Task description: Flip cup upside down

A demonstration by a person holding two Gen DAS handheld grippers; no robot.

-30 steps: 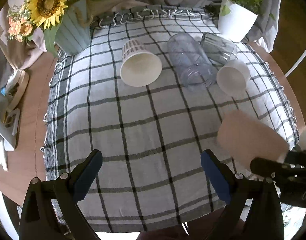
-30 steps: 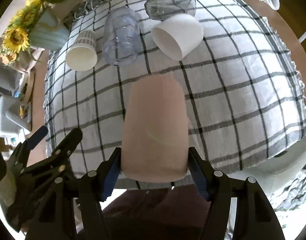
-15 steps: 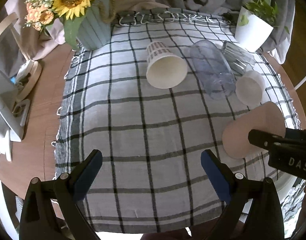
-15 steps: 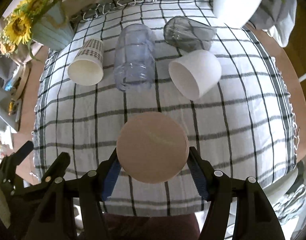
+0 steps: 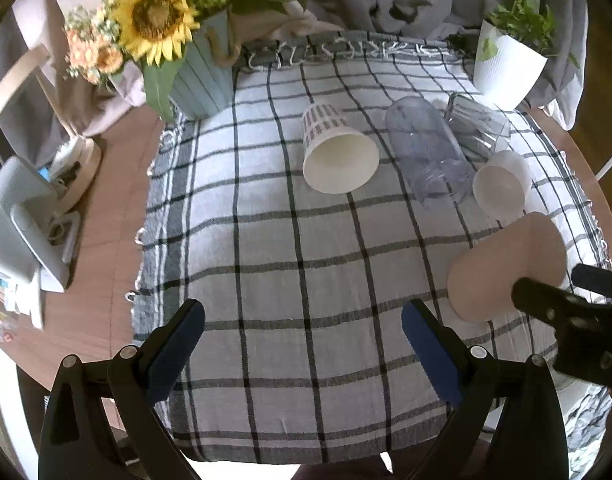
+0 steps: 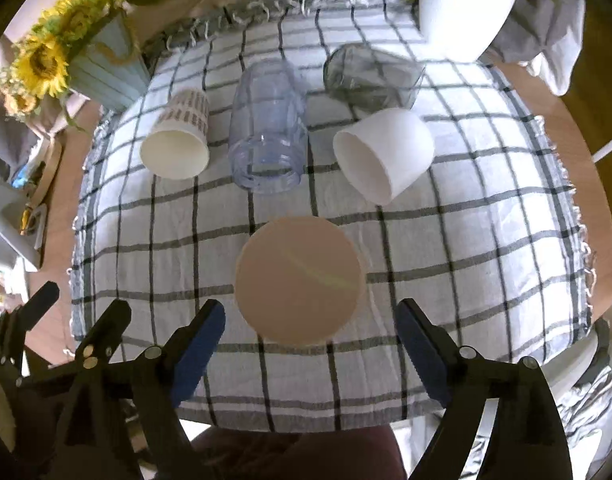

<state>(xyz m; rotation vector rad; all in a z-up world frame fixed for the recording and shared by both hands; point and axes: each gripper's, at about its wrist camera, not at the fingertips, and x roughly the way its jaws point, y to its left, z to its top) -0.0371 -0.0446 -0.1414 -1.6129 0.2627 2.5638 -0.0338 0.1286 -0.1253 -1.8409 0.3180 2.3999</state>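
Observation:
A pink cup (image 6: 299,278) stands upside down on the checked cloth (image 6: 465,248), flat base up, just ahead of my right gripper (image 6: 309,332). The right gripper is open, its blue pads apart on either side of the cup and not touching it. In the left wrist view the pink cup (image 5: 505,268) shows at the right, with the right gripper's black fingers beside it. My left gripper (image 5: 304,338) is open and empty over the cloth's near part.
On their sides lie a patterned paper cup (image 6: 178,140), a clear plastic jar (image 6: 268,128), a grey glass (image 6: 369,76) and a white cup (image 6: 385,156). A sunflower vase (image 5: 194,76) stands far left, a white plant pot (image 5: 505,68) far right. Wooden table edge (image 5: 102,248) at left.
The right gripper turned the pink cup base-up, set it on the cloth and opened, letting it go. The left gripper stayed open and shifted little.

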